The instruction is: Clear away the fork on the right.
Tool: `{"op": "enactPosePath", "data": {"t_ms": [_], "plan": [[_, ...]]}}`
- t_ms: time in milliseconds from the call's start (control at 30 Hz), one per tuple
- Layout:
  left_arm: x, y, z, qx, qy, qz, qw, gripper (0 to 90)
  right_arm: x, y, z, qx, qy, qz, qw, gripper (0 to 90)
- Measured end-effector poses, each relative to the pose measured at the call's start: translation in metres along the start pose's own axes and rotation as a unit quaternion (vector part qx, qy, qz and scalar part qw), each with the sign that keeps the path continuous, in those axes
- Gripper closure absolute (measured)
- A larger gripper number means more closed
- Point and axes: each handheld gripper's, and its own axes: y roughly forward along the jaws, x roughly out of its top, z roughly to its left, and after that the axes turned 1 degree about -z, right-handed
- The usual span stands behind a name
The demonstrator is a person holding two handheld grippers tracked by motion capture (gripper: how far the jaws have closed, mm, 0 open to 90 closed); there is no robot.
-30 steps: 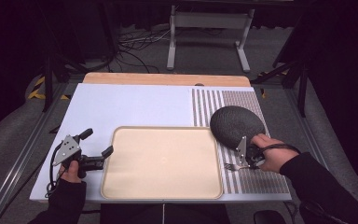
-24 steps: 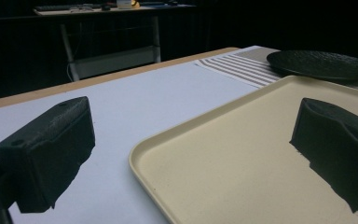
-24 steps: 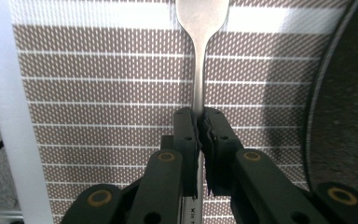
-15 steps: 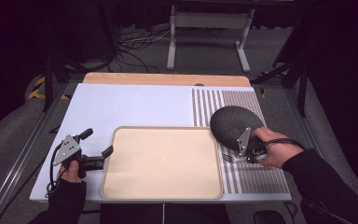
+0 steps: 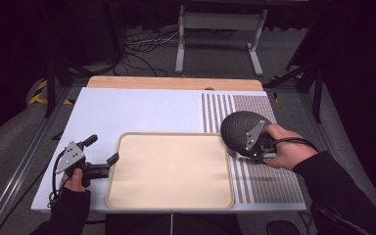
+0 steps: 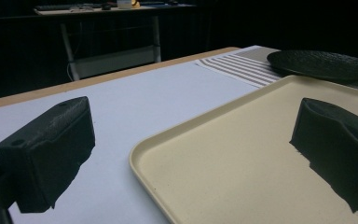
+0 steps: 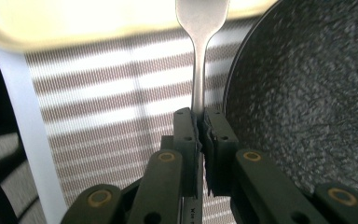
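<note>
In the high view your right tool (image 5: 260,152) sits at the right of the frame, over the striped mat (image 5: 269,181) on the counter (image 5: 142,110), just beside the right edge of the cream tray (image 5: 170,169) and against the near side of the dark textured plate (image 5: 240,128). The right gripper view shows its jaws drawn narrow and clamped on the handle of a metal fork (image 7: 199,56); the fork runs up the middle of that frame, its wider end reaching the pale tray edge at the top, with the plate's dark grainy surface along the right side and the stripes behind on the left. Your left tool (image 5: 103,165) lies at the lower left of the high view, beside the tray's left edge, your hand (image 5: 73,177) wrapped around its body. In the left gripper view its jaws stand wide apart and hold nothing: one sits at the lower left over the bare white counter, the other at the right over the tray's surface. The plate (image 6: 320,64) shows in the upper right of that view, on the striped mat beyond the tray's far corner.
</note>
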Motion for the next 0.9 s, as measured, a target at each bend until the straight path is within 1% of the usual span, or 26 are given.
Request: {"op": "enactPosePath", "data": {"t_ms": [67, 100, 133, 233, 267, 300, 433, 567, 600, 633, 667, 700, 733, 767, 800, 833, 867, 900], "plan": [[0.0, 0.0, 0.0, 0.0, 0.001, 0.0, 1.0, 0.2, 0.004, -0.002, 0.0, 0.005, 0.026, -0.011, 0.9996, 84.9], [0.0, 0.0, 0.0, -0.001, 0.001, 0.0, 1.0, 0.2, 0.006, -0.002, 0.0, 0.003, 0.03, -0.019, 0.9994, 84.9], [0.0, 0.0, 0.0, -0.001, 0.0, 0.0, 1.0, 0.2, 0.007, -0.002, -0.001, 0.001, 0.033, -0.02, 0.9992, 84.9], [0.0, 0.0, 0.0, -0.001, 0.0, 0.0, 1.0, 0.2, 0.014, -0.004, -0.001, 0.009, 0.065, -0.04, 0.997, 84.9], [0.0, 0.0, 0.0, -0.001, 0.001, 0.0, 1.0, 0.2, 0.016, -0.005, -0.001, 0.009, 0.071, -0.045, 0.9964, 84.9], [0.0, 0.0, 0.0, -0.001, 0.001, 0.0, 1.0, 0.2, 0.016, -0.005, -0.001, 0.009, 0.071, -0.045, 0.9964, 84.9], [0.0, 0.0, 0.0, -0.001, 0.0, 0.0, 1.0, 0.2, 0.024, -0.007, -0.002, 0.011, 0.096, -0.064, 0.9933, 84.9], [0.0, 0.0, 0.0, 0.0, 0.0, -0.001, 1.0, 0.2, 0.033, -0.007, -0.002, 0.022, 0.132, -0.085, 0.9874, 84.8], [0.0, 0.0, 0.0, 0.0, 0.0, -0.001, 1.0, 0.3, 0.035, -0.007, -0.002, 0.021, 0.139, -0.09, 0.9859, 84.9], [0.0, 0.0, 0.0, 0.0, 0.0, -0.001, 1.0, 0.3, 0.035, -0.007, -0.002, 0.021, 0.139, -0.09, 0.9859, 84.9], [0.0, 0.0, 0.0, 0.0, 0.0, -0.001, 1.0, 0.2, 0.037, -0.007, -0.002, 0.022, 0.145, -0.092, 0.9849, 84.9], [0.0, -0.001, 0.0, 0.0, 0.0, -0.001, 1.0, 0.2, 0.04, -0.006, -0.002, 0.022, 0.155, -0.096, 0.9829, 84.9], [0.0, -0.001, 0.0, 0.0, 0.0, -0.001, 1.0, 0.2, 0.04, -0.006, -0.002, 0.022, 0.155, -0.096, 0.9829, 84.9], [0.0, -0.001, 0.001, 0.0, 0.0, -0.001, 1.0, 0.2, 0.042, -0.006, -0.002, 0.022, 0.161, -0.1, 0.9816, 84.9], [0.0, -0.001, 0.001, 0.0, 0.0, -0.001, 1.0, 0.2, 0.045, -0.005, -0.002, 0.028, 0.175, -0.105, 0.9785, 84.9], [0.0, -0.001, 0.001, 0.0, 0.0, -0.001, 1.0, 0.2, 0.045, -0.005, -0.002, 0.028, 0.175, -0.105, 0.9785, 84.9], [0.0, -0.001, 0.001, 0.0, 0.0, -0.001, 1.0, 0.2, 0.049, -0.004, -0.002, 0.037, 0.195, -0.111, 0.9739, 84.9], [0.0, -0.001, 0.001, 0.0, 0.0, -0.002, 1.0, 0.2, 0.049, -0.004, -0.002, 0.037, 0.195, -0.111, 0.9739, 84.9]]}}
